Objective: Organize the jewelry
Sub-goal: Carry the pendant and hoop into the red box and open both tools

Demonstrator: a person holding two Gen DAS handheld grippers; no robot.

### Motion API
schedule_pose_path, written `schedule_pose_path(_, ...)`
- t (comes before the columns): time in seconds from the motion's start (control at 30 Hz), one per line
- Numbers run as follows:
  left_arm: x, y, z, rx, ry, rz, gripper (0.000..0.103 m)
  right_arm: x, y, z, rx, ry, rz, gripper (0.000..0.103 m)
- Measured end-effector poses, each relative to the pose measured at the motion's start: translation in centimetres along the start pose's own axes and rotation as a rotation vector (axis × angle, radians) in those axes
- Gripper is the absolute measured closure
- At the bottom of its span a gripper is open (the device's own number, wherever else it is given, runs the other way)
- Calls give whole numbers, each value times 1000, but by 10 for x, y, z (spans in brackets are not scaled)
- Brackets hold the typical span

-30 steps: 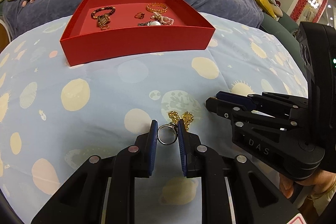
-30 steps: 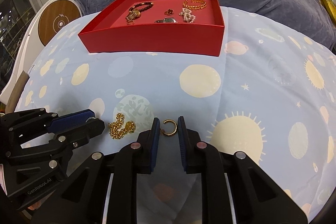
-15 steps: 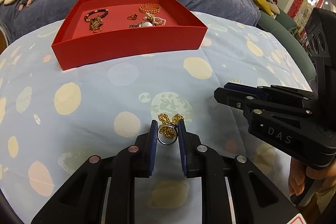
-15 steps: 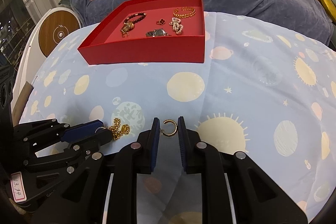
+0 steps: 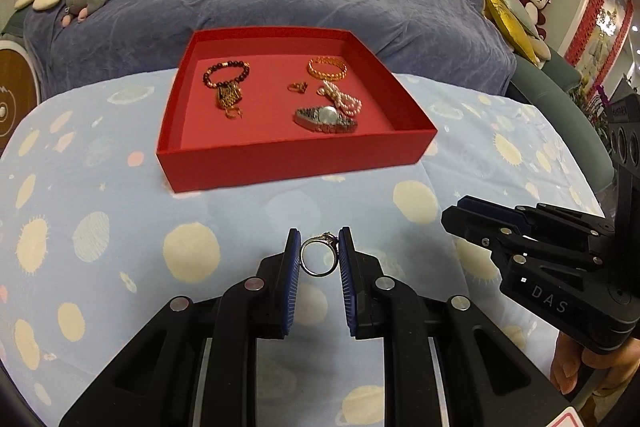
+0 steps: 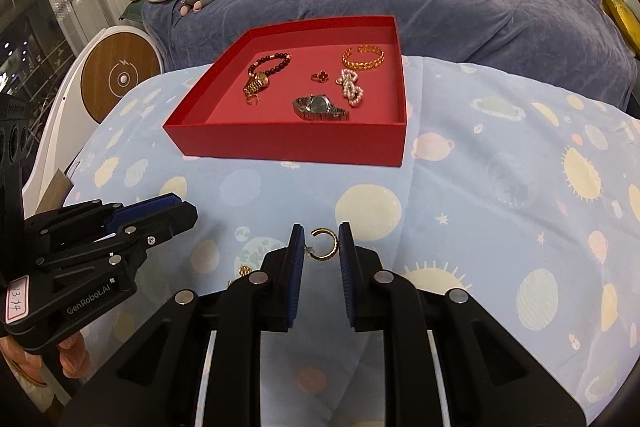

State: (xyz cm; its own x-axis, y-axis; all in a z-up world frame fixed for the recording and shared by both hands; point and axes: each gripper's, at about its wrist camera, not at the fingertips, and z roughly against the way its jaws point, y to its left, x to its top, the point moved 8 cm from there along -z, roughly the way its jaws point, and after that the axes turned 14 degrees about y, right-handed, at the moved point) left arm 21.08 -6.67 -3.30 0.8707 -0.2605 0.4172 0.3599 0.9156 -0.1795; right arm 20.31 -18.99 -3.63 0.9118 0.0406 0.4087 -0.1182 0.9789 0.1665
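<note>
Silver ring [image 5: 319, 253] pinched upright between the blue pads of the left gripper [image 5: 319, 257], clear of the cloth [image 5: 120, 227], stone at the top. Gold ear cuff [image 6: 325, 244] clamped likewise in the right gripper [image 6: 320, 247], its gap facing left, held above the cloth. Both claws nearly together, each squeezing its piece. Gold chain [image 6: 242, 271] left lying on the cloth, just left of the right gripper's near finger, mostly hidden behind it. Red tray [image 5: 288, 159] farther back on the cloth, well apart from both claws, holding a bead bracelet [image 5: 225, 71], gold bangle [image 5: 327, 67], pearl strand [image 5: 340, 98], watch [image 5: 325, 117] and a small ring [image 5: 298, 87]. Read on the other gripper's body in each view: "DAS" in the left view, "GenRobot.AI" plus a tag "13.14" in the right view
</note>
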Motion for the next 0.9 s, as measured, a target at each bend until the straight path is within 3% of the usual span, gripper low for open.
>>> schedule_pose_path(0.23,49,15,7,55,-54,-13,87,51,-8,9,-13,-61,9,86)
schedule_pose_path(0.47,88,36,-18,99,-46,11,87,95,-11,-19,-15,-72,-17,86)
schedule_pose_path(0.9,112,58,-56,178,-33,39,87,110,-12,-59,-27,-35,-32,86)
